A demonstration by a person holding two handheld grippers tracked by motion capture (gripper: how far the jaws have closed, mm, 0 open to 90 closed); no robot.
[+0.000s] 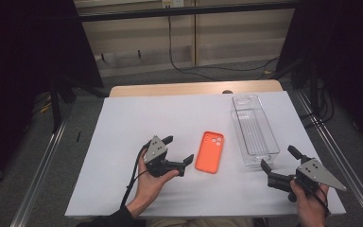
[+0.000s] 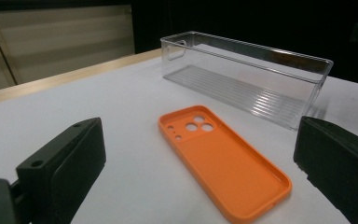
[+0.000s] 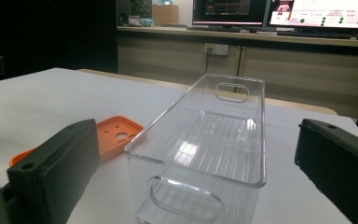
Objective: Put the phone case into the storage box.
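Observation:
An orange phone case (image 1: 210, 151) lies flat, hollow side up, in the middle of the white table cover (image 1: 137, 118). My left gripper (image 1: 178, 151) sits just left of it, open and empty, its jaws pointing at the case (image 2: 223, 161). A clear plastic bin (image 1: 254, 130) stands empty to the right of the case, long side running away from me. My right gripper (image 1: 279, 158) is open near the bin's near end, jaws either side of the bin (image 3: 205, 154) in the right gripper view, apart from it. The case's camera-hole end (image 3: 116, 135) peeks out left of the bin.
The white cover lies over a wooden table (image 1: 194, 88) whose far edge shows beyond it. Metal rails (image 1: 42, 161) run along both sides of the table. Cables (image 1: 203, 71) lie on the floor behind. Monitors (image 3: 279, 11) stand on a far counter.

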